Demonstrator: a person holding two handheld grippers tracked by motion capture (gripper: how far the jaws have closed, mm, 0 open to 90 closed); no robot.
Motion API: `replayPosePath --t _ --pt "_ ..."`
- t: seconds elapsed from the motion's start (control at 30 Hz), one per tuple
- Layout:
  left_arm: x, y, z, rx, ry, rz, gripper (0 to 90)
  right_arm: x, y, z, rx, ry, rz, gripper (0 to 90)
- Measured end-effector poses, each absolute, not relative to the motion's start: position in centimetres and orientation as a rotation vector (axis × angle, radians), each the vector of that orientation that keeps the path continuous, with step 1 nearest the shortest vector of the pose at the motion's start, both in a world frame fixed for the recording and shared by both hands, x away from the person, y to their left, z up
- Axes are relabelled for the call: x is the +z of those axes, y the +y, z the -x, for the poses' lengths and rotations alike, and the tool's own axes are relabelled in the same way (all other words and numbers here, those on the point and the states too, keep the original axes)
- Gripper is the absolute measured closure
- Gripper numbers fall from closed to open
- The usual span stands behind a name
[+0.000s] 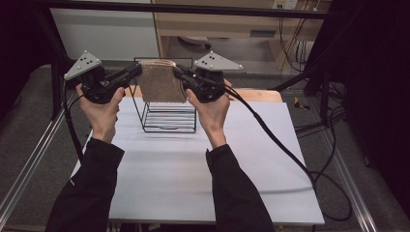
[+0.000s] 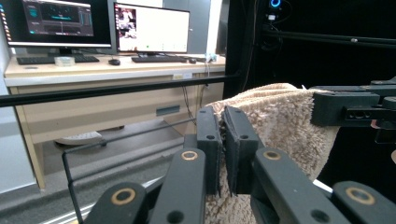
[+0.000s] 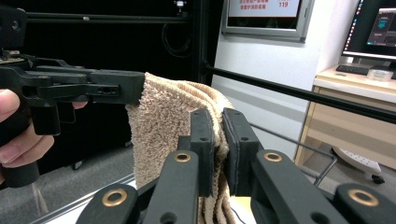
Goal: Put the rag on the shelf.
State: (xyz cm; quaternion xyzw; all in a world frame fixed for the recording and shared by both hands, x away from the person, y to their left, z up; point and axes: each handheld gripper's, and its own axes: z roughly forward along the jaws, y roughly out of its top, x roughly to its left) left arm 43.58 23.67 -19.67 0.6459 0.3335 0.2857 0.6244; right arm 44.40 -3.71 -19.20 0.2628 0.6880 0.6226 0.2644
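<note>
High view: grippers level (clamping towel (image 1: 162, 82)).

High view looks down from above; both gripper views sit close, facing inward, sharing the towel (image 1: 162, 82).

A white table top (image 1: 193, 179) is seen from above, with a strip of light wood (image 1: 256, 94) along its far edge, toward 12 o'clock. A black wire rack (image 1: 167, 118) is placed directly on the white surface, toward 12 o'clock from the table's middle, near the far edge.
</note>
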Motion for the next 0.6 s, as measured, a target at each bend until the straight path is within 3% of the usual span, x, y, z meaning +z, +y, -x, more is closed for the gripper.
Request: replayPosePath --t 0.6 --pt "-18.2 24.2 -45.6 0.680 0.775 -1.450 85.4 -17.9 -2.9 -46.7 1.715 1.827 -0.692 83.4"
